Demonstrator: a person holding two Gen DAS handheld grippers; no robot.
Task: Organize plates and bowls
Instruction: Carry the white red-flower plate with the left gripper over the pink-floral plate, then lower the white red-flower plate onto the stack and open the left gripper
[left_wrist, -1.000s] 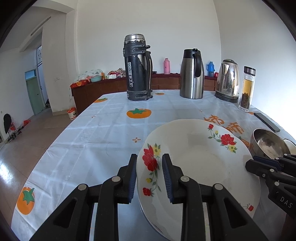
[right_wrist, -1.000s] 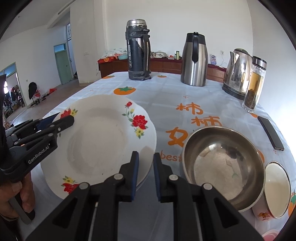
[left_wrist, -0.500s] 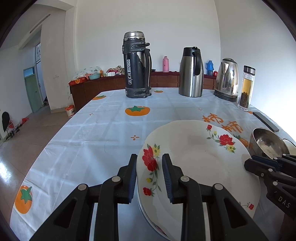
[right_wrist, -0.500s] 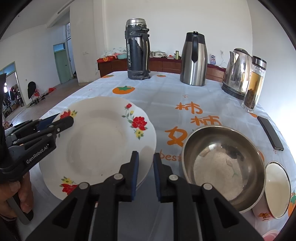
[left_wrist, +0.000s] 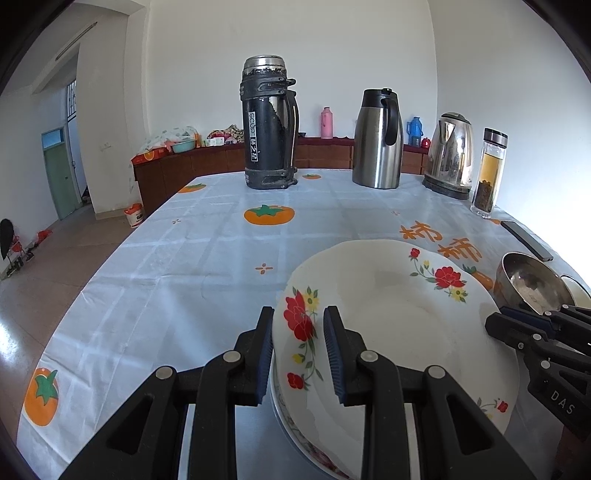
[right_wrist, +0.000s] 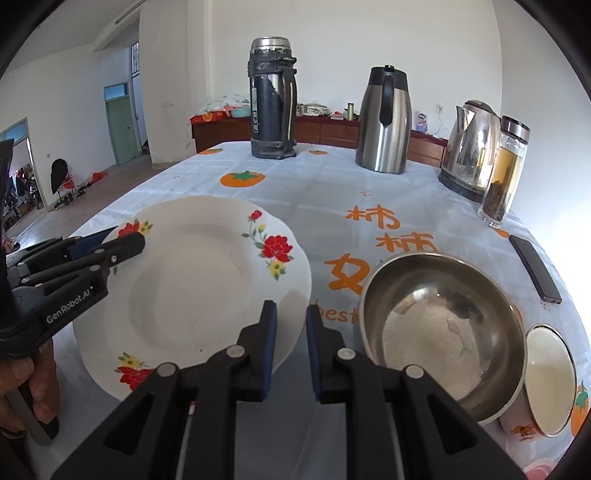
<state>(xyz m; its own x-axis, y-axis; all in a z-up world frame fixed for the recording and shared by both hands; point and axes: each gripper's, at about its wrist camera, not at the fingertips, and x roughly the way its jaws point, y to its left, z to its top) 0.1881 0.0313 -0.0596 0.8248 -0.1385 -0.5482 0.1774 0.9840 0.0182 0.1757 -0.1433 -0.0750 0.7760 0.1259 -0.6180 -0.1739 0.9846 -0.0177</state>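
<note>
Nothing has shifted since a second ago: both grippers stay put, pinching opposite rims of the flowered plate (right_wrist: 192, 280). It sits between them atop another plate on the tablecloth (left_wrist: 192, 258), the steel bowl (right_wrist: 439, 328) just right of the right gripper (right_wrist: 290, 347). The left gripper's (left_wrist: 299, 350) jaws stand wider. Uneven lifting could tilt the plate out of either pinch. Both grippers point forward and downward.
</note>
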